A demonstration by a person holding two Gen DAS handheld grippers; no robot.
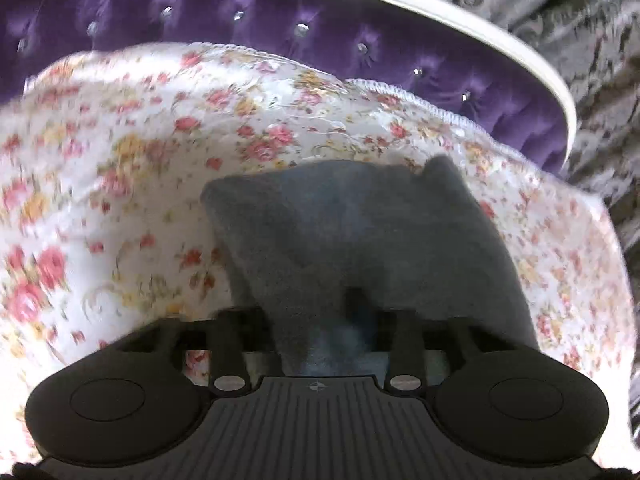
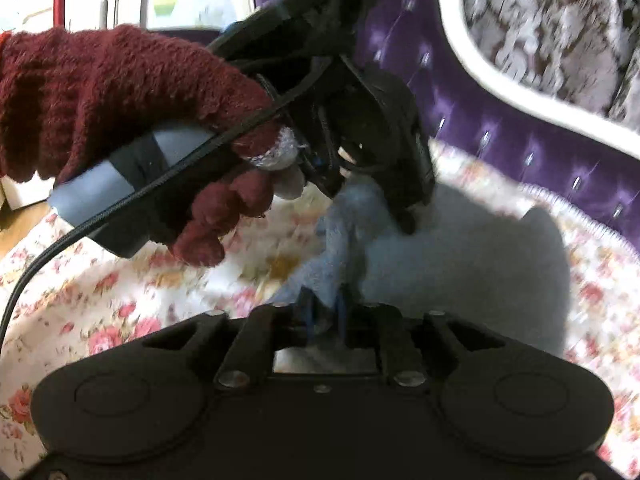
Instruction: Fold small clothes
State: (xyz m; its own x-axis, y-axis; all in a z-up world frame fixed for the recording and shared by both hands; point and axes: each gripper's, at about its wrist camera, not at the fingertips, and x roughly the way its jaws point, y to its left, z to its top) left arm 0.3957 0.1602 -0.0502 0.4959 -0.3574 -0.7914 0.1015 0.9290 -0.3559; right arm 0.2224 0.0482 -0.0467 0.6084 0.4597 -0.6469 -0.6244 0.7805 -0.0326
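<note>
Your left claw (image 1: pixel 352 320) is pinched closed on the near edge of the grey-blue fleece cloth (image 1: pixel 360 232); soft, matte, fuzzy fabric bunches up between its black fingers at the bottom centre of the left wrist view. From there the cloth spreads away toward the upper right of the frame, ending in two blunt corners.

Your right claw (image 2: pixel 326 312) also grips a gathered fold of the cloth (image 2: pixel 460 256) at the lower centre of its view, its jaws nearly together. The left claw (image 2: pixel 404 216) shows there from outside, biting the cloth's far edge, held by your maroon knitted glove (image 2: pixel 120 112).

The cloth lies on a glossy floral bedspread (image 1: pixel 120 160), before a tufted purple velvet headboard (image 1: pixel 280 8) with a white frame.
</note>
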